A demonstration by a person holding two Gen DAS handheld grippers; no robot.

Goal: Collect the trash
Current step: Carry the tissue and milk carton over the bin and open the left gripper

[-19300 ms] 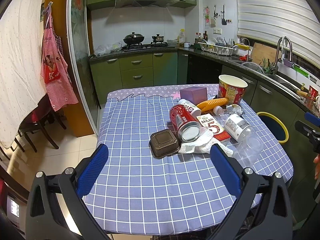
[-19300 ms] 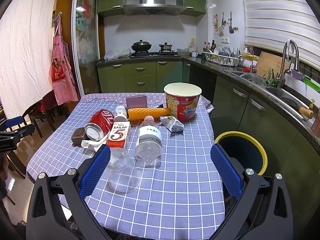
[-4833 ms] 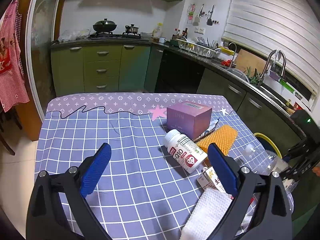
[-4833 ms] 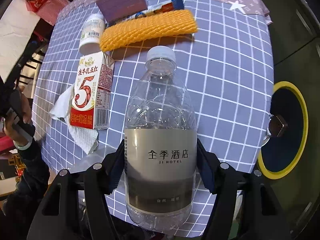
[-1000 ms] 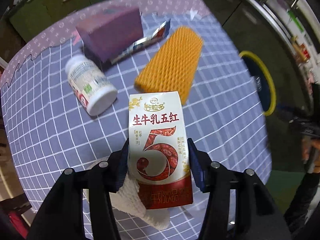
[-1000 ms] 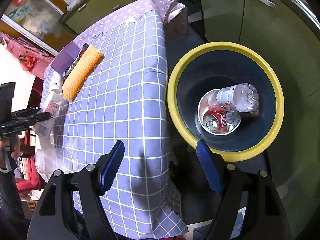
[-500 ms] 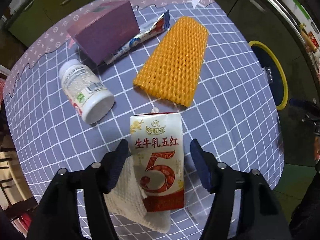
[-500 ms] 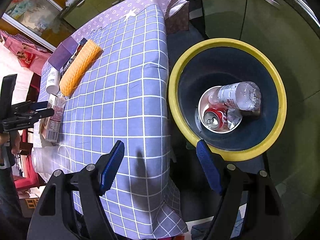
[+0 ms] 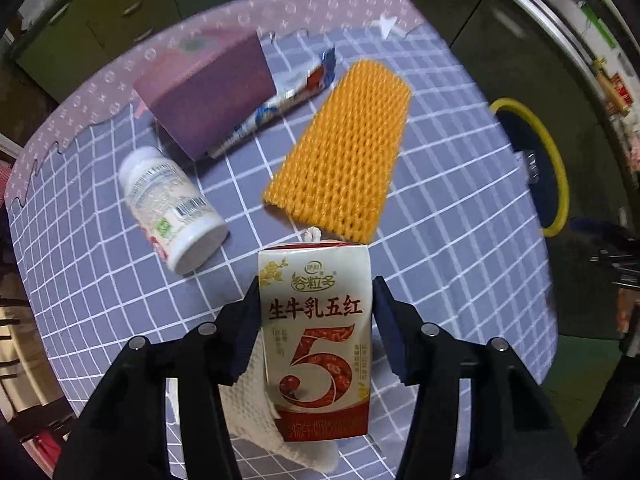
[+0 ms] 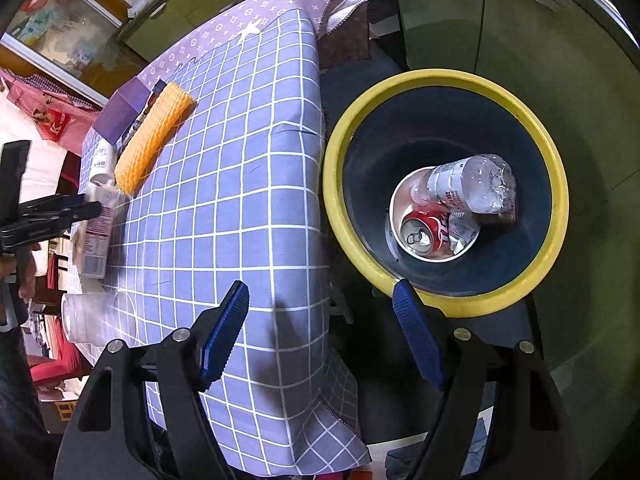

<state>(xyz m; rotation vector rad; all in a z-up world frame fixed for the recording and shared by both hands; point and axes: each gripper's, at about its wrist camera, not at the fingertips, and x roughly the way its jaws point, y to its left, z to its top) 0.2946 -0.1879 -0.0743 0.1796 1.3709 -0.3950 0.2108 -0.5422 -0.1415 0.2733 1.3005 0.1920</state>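
Closing on the carton [image 9: 316, 336], the left gripper [image 9: 314, 332] has just drawn its jaws in against both sides — a grip for lifting it off the table [image 9: 460, 208]. Right gripper [image 10: 320, 336] hangs spread and empty over the bin [image 10: 556, 184] — bottle [image 10: 468, 186] and can [image 10: 424, 230] lie inside.

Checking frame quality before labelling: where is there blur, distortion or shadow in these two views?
Left wrist view: purple box and far table edge motion-blurred; milk carton print readable. Right wrist view: sharp, fisheye bends the tablecloth grid; yellow-rimmed bin interior dark.
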